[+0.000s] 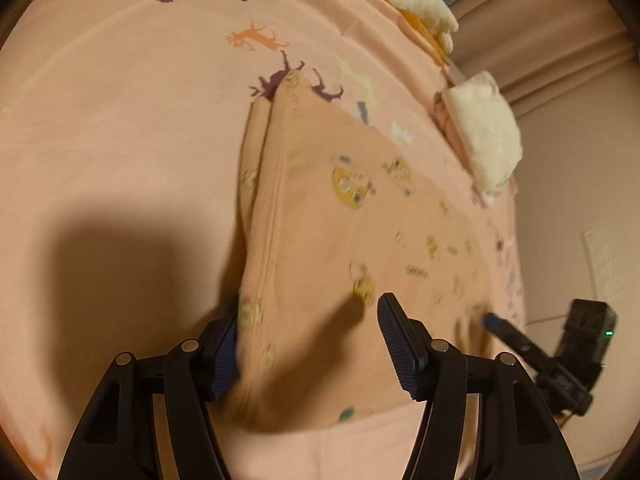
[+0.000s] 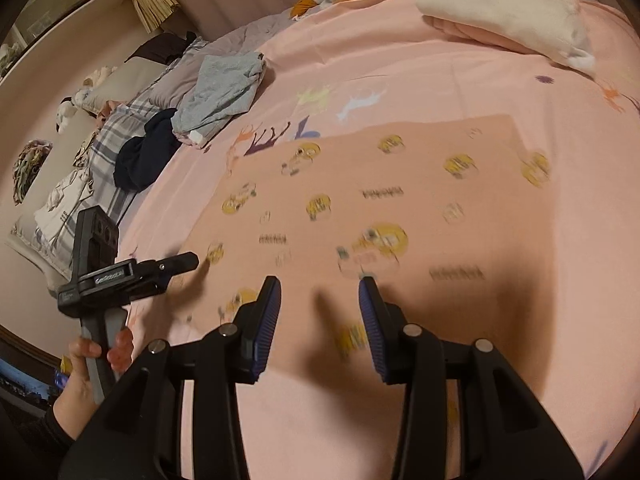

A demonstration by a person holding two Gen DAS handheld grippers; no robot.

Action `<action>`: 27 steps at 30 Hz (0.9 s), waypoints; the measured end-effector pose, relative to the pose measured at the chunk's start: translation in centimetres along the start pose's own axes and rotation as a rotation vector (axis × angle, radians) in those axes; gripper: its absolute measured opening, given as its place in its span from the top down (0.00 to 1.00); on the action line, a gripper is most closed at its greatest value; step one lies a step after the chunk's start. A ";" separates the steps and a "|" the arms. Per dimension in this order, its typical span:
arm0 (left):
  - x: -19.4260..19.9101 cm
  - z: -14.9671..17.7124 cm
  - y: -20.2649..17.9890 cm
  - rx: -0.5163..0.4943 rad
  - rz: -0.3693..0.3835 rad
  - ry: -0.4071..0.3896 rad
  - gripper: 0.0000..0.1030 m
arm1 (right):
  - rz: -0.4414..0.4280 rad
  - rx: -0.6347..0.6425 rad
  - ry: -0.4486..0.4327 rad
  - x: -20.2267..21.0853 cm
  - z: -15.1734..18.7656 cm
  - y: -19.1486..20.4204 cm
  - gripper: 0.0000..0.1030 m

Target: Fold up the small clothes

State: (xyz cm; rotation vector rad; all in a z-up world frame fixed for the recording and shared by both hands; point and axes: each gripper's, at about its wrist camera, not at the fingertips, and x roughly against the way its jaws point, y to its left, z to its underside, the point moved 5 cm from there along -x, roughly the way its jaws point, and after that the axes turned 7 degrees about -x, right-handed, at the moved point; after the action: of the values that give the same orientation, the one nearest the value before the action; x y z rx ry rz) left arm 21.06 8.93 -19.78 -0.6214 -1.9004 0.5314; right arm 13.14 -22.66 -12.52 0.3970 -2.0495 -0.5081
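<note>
A small peach garment with yellow cartoon prints (image 1: pixel 340 232) lies spread on the pink bedsheet (image 1: pixel 120 120); its left part stands up in a fold. My left gripper (image 1: pixel 308 340) is open, its left pad against the raised fold. In the right wrist view the same garment (image 2: pixel 380 200) lies flat. My right gripper (image 2: pixel 320 320) is open and empty above its near edge. The left gripper (image 2: pixel 176 262) shows there at the garment's left edge, and the right gripper (image 1: pixel 520 340) shows in the left wrist view at its right edge.
A folded white and pink pile (image 1: pixel 480 136) sits at the bed's edge, also in the right wrist view (image 2: pixel 508 12). Grey clothes (image 2: pixel 220 92) and a dark navy garment (image 2: pixel 140 156) lie at the far left. Pillows (image 2: pixel 60 208) line the bed's left side.
</note>
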 end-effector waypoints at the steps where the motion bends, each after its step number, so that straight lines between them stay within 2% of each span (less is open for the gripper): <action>1: -0.2 -0.3 0.0 0.008 0.011 -0.001 0.39 | -0.001 0.003 0.001 -0.6 -0.6 0.1 0.61; 5: -1.1 -2.1 -0.2 0.029 0.040 -0.012 0.39 | 0.010 0.010 0.005 -3.6 -3.3 1.2 0.65; 9: -1.8 -3.0 -0.8 0.011 0.032 -0.015 0.40 | 0.056 0.017 -0.002 -5.9 -5.7 1.5 0.75; 11: -2.2 -3.2 -1.3 -0.012 0.016 -0.010 0.54 | 0.089 0.027 -0.005 -7.2 -7.0 1.7 0.78; 12: -2.4 -3.2 -1.5 -0.031 -0.002 -0.003 0.68 | 0.101 0.028 -0.003 -7.7 -7.5 1.6 0.81; 13: -2.6 -3.2 -1.7 -0.048 -0.019 0.004 0.77 | 0.117 0.032 0.003 -8.4 -8.0 1.6 0.83; 16: -2.9 -3.2 -2.0 -0.087 -0.058 0.010 0.77 | 0.197 0.049 0.045 -10.4 -8.4 1.0 0.89; 19: -2.9 -3.2 -2.0 -0.100 -0.074 0.015 0.77 | 0.220 0.071 0.062 -11.2 -8.4 0.9 0.90; 23: -2.9 -3.3 -1.5 -0.091 -0.083 0.026 0.77 | 0.199 0.086 0.061 -9.4 -7.8 1.6 0.89; 27: -2.9 -3.2 -1.4 -0.097 -0.093 0.030 0.77 | 0.150 0.150 0.090 -7.2 -4.6 3.2 0.89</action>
State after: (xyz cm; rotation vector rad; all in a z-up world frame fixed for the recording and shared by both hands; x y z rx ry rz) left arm 24.72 6.29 -19.68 -0.5969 -1.9249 0.3703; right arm 20.43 -17.41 -14.07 0.3450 -2.0179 -0.2425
